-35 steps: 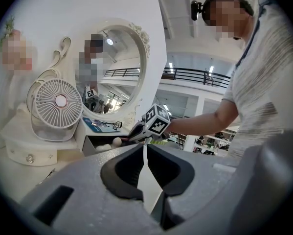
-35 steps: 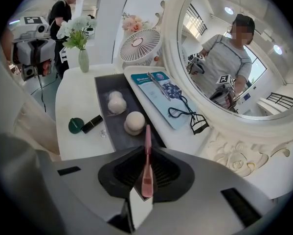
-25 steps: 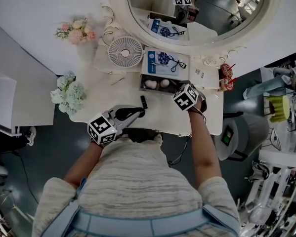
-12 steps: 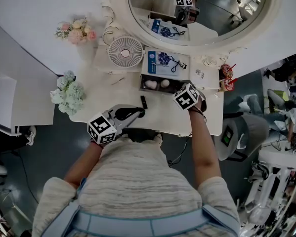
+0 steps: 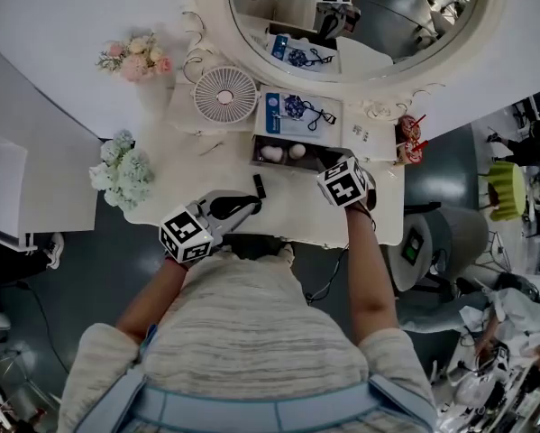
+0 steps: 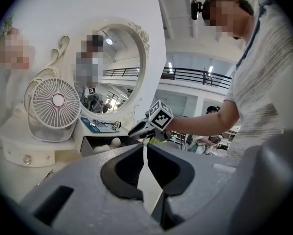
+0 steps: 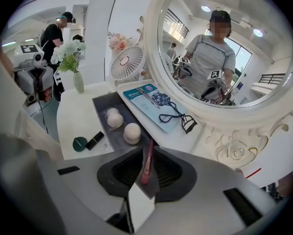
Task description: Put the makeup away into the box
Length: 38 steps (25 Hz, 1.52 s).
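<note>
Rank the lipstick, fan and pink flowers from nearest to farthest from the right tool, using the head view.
1. Lipstick, just left of the right tool.
2. Fan, back left.
3. Pink flowers, far back left.

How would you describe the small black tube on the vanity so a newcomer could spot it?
Start at the big oval mirror; under it sits an open dark box holding two pale sponges. On the white tabletop in front of that box lies the black tube, beside a round dark-green disc; unlike its neighbours, it is slim and stick-shaped.

Two sponges (image 5: 271,154) (image 5: 297,151); one fan (image 5: 225,96) (white); one black tube (image 5: 260,186).
</note>
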Each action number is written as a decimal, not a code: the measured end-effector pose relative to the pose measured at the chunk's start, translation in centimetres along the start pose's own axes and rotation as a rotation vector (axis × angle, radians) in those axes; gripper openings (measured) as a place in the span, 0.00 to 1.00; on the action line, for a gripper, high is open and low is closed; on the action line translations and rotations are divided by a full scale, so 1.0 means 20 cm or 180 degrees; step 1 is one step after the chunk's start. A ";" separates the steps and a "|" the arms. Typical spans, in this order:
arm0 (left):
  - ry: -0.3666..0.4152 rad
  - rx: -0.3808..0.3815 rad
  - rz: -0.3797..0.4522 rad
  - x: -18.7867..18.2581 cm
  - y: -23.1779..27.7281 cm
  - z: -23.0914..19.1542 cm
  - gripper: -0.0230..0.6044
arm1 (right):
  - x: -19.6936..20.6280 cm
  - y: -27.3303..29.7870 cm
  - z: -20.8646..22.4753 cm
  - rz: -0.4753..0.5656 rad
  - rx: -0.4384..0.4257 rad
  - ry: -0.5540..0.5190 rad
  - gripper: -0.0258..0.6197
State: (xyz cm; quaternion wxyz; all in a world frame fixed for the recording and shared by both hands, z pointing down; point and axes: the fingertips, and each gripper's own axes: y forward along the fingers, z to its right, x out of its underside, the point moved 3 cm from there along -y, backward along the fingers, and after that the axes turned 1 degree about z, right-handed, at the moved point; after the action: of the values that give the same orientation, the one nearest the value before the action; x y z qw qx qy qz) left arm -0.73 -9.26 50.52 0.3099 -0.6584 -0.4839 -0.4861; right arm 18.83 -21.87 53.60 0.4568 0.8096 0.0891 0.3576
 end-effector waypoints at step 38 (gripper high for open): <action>0.0144 0.0169 -0.0012 0.00 -0.06 0.16 0.06 | -0.04 -0.45 -0.56 0.1567 -0.0451 0.1507 0.10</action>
State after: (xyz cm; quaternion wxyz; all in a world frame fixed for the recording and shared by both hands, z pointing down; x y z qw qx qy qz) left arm -0.72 -6.13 49.36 0.3371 -0.6378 -0.4908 -0.4885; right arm 12.43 -9.62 49.59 0.3786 0.6677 -0.0304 0.6402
